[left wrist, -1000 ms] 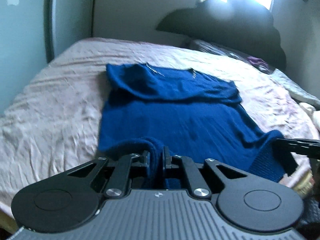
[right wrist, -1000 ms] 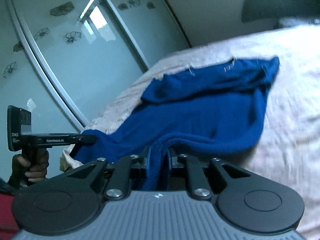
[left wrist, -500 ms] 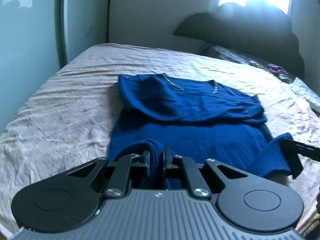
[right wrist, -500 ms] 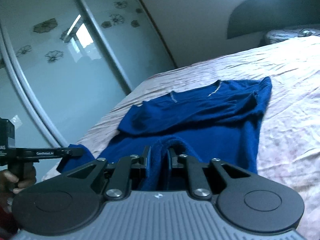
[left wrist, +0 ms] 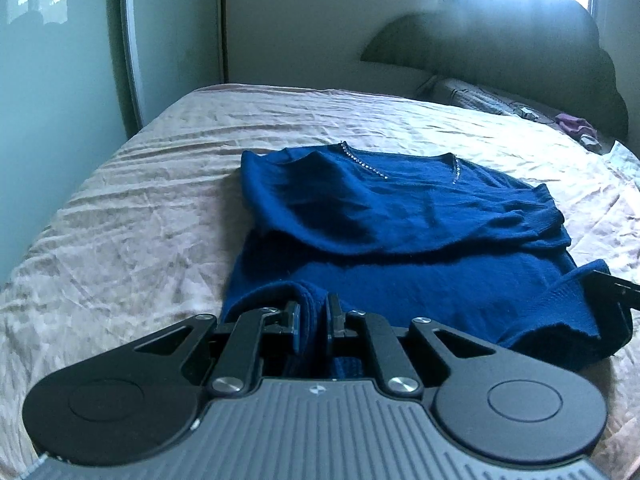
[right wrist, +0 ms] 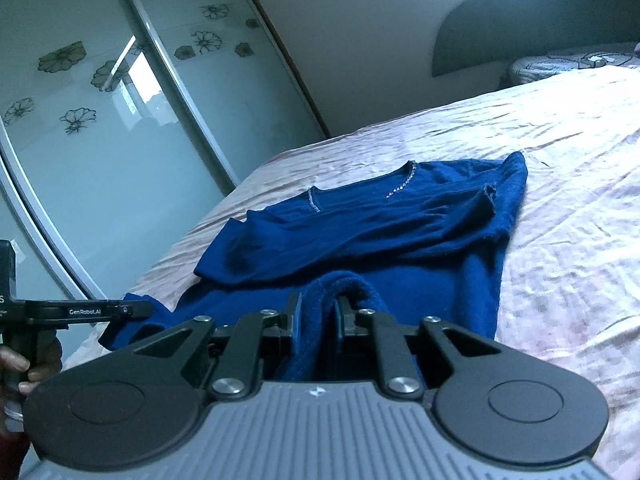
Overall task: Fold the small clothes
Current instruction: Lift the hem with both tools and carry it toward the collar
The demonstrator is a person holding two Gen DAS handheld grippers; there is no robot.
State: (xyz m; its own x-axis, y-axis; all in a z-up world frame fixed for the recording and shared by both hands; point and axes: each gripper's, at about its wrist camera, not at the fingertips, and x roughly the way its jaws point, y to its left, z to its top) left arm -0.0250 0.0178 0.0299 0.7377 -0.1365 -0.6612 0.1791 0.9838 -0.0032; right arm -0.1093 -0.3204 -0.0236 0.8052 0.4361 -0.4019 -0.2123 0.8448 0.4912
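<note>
A dark blue sweater with a sparkly V-neck lies on the bed, its sleeves folded across the chest. My left gripper is shut on the sweater's bottom hem at its left corner. In the right wrist view the same blue sweater shows, and my right gripper is shut on the hem at the other corner. Both hem corners are lifted a little off the bed. The right gripper's fingers appear at the right edge of the left wrist view, and the left gripper's fingers at the left edge of the right wrist view.
The pinkish bedsheet is wrinkled around the sweater. A dark headboard and pillows stand at the far end. Glass wardrobe doors with flower prints run along the bed's left side. A hand holds the left gripper's handle.
Both grippers have moved forward over the bed with the hem still pinched, bringing the hem closer to the folded sleeves. The sweater now lies flatter and nearer in both views.
</note>
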